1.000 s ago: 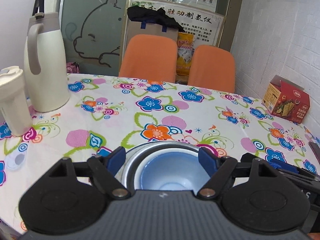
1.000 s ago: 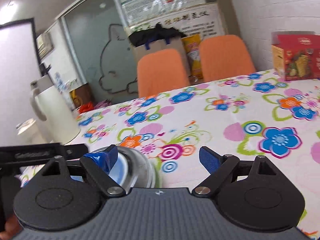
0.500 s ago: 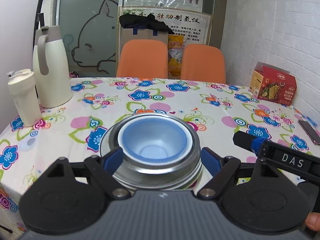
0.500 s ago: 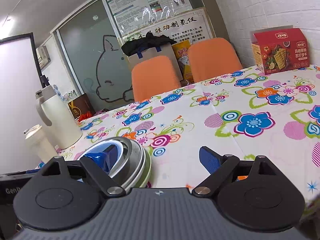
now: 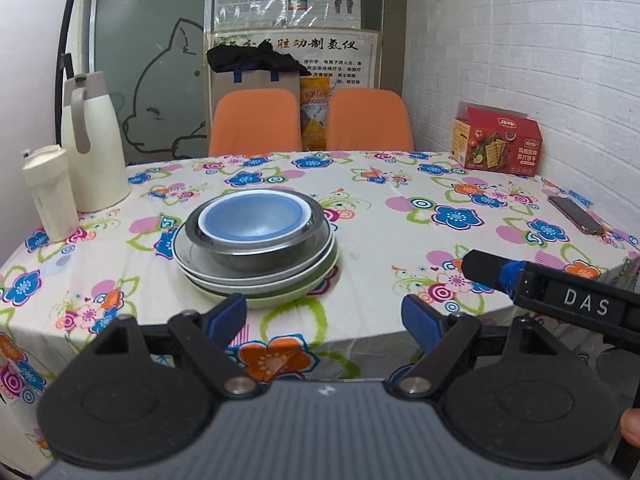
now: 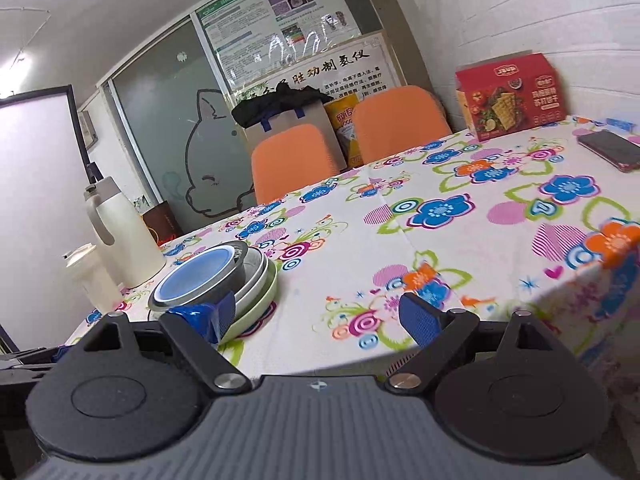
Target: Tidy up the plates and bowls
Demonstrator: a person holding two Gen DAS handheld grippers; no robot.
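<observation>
A: Stack state to be logged. A blue bowl (image 5: 250, 214) is nested in a metal bowl (image 5: 260, 242), which is seated on the stacked plates (image 5: 256, 276), near the front edge of the flowered tablecloth (image 5: 400, 216).

B: Grippers? The left gripper (image 5: 320, 316) is seen spread wide with nothing between its jaws, short of the stack. The right gripper (image 6: 316, 316) is likewise released and empty, off to the stack's right.

A: Step judged: stacking looks finished; no loose plate or bowl is seen elsewhere on the table. If anything is called for next, it is probably only a check that the pile is centred; no grasp appears needed.

B: Readable text: "DAS" is printed on the right gripper's side, as seen from the left wrist view. Chinese characters are noted on the wall poster (image 5: 296, 46) and the red cracker box (image 5: 496, 142); the smaller print is too fine to be read.

A: A phone (image 5: 576, 214) is noted lying well apart from the stack.
</observation>
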